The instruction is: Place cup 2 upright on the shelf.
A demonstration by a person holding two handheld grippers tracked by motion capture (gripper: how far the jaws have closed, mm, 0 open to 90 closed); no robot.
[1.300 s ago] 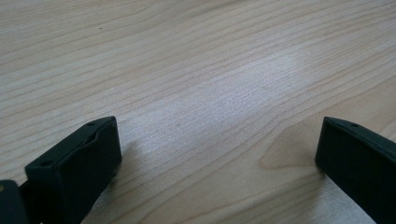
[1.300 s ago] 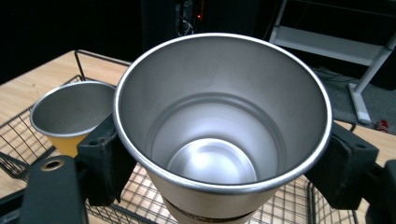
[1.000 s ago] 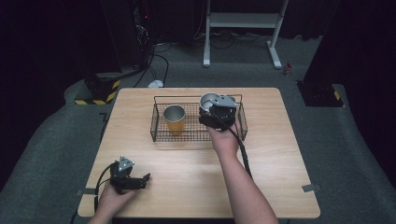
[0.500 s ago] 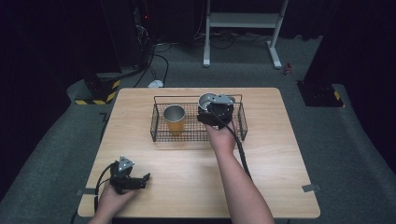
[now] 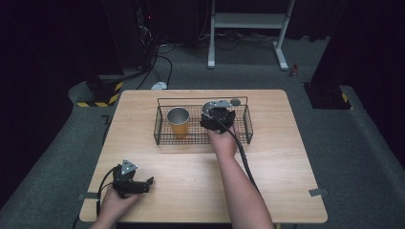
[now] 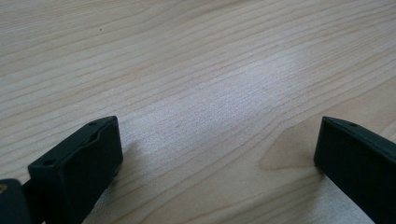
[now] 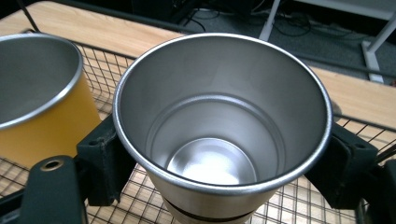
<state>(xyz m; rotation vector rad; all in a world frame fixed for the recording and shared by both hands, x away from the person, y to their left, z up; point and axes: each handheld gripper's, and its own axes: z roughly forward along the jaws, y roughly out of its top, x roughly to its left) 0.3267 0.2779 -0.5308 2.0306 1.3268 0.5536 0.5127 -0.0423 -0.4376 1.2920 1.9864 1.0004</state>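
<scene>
A black wire basket (image 5: 156, 128) stands on the far half of the wooden table (image 5: 267, 157). A yellow cup (image 5: 178, 122) with a steel inside stands upright in the basket's left part. My right gripper (image 5: 217, 117) is over the basket's middle, to the right of the yellow cup. In the right gripper view its jaws press both sides of an upright, empty silver cup (image 7: 219, 140), with the yellow cup (image 7: 42, 116) close beside it. My left gripper (image 5: 147, 186) rests open on the table's near left, and nothing lies between its fingers (image 6: 79, 163).
The basket's mesh floor (image 7: 299, 205) lies just under the silver cup. A cable trails from the right gripper along the forearm (image 5: 239, 181). Beyond the table are a dark floor, cables and a white stand (image 5: 248, 21).
The right gripper with the silver cup has edged slightly left inside the basket. The left gripper has stayed where it was.
</scene>
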